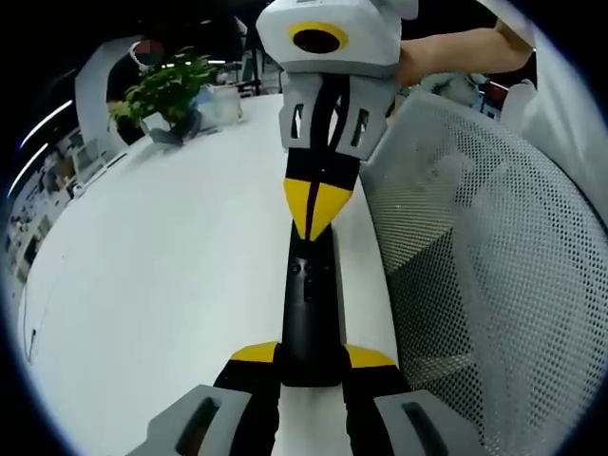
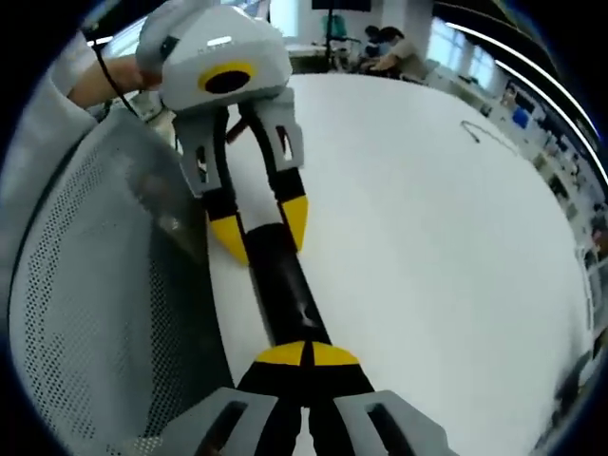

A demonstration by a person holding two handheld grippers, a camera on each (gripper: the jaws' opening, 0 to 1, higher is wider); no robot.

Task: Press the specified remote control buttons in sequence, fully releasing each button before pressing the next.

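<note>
Above the white worktop (image 1: 171,275), the black remote control (image 1: 310,313) is pinched at its near end by the left gripper (image 1: 312,359). Its far end meets the right gripper (image 2: 306,355), tips pressed together on its upper face. A mesh chair back (image 1: 494,256) stands beside.

I see a black remote control (image 1: 310,318) lying on a plain white worktop (image 1: 161,256). My left gripper (image 1: 312,359) is grey with black arms and yellow tips; my right gripper (image 2: 306,355) wears the same grey, black and yellow. Beside them is a grey chair back (image 1: 494,247) with a fine mesh pattern. A plant (image 1: 163,90) shows green leaves.
</note>
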